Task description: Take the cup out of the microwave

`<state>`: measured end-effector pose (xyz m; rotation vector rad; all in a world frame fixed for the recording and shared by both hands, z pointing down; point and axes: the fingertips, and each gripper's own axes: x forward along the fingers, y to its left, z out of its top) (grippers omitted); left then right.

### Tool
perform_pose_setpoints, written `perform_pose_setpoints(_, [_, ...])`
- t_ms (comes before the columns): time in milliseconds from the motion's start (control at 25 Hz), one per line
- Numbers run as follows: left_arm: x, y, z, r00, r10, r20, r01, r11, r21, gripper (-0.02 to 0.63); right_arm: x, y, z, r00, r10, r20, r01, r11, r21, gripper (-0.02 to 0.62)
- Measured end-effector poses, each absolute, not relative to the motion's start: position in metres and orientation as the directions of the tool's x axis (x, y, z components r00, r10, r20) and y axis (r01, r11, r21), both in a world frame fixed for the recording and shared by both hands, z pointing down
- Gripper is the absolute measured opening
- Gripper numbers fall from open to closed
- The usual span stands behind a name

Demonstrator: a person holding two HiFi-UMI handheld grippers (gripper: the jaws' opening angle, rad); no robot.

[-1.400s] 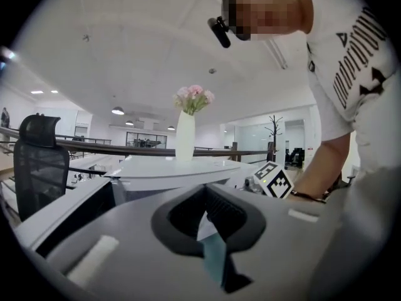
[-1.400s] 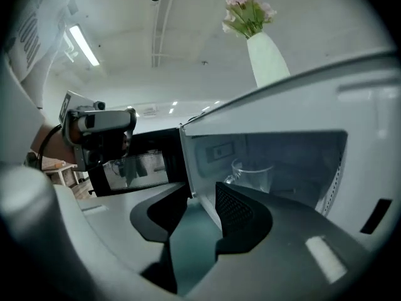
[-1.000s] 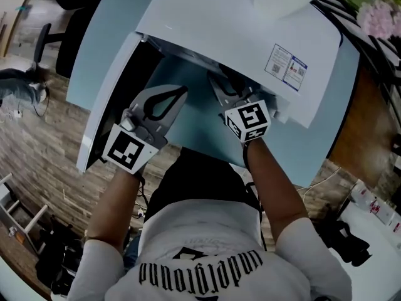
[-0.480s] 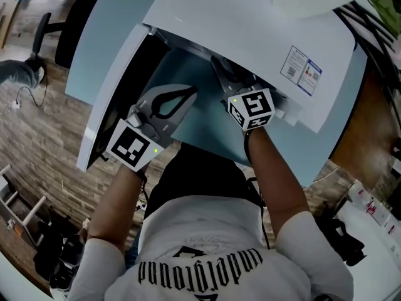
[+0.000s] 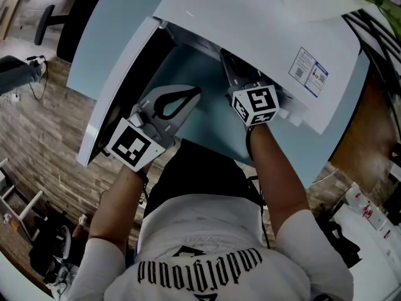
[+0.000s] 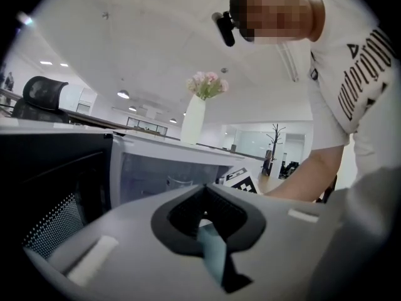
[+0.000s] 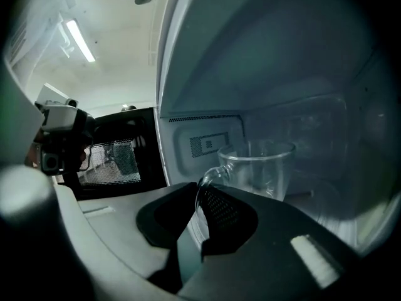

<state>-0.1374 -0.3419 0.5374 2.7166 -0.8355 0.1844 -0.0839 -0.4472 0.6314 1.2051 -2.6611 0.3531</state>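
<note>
A clear glass cup [image 7: 263,168] with a side handle [image 7: 213,171] stands inside the white microwave [image 5: 250,24], whose door [image 5: 119,86] hangs open to the left. My right gripper [image 7: 197,190] reaches into the cavity, and its jaws are closing with the handle pinched between the tips. In the head view only its marker cube [image 5: 255,105] shows at the opening. My left gripper [image 5: 195,93] hovers outside in front of the opening, shut and holding nothing. From the left gripper view the cup [image 6: 178,182] shows faintly inside.
The microwave sits on a light blue table [image 5: 207,105]. A white vase of pink flowers [image 6: 194,118] stands on top of the microwave. The open door [image 7: 113,162] flanks my right gripper on its left. Wooden floor and an office chair [image 5: 47,17] lie beyond the table.
My right gripper has pushed slightly deeper into the microwave opening. My left gripper has stayed in front of the opening.
</note>
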Motion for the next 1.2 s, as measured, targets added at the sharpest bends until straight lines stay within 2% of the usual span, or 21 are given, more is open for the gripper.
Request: perform_pose_setpoints(1200, [-0.154,-0.263,0.484,0.828,-0.532,0.177,-0.559,-0.809,0.182,0.051,-0.093,-0.296,0.588,-0.710,-0.648,0.276,-0.697,0.700,-0.152,0.031])
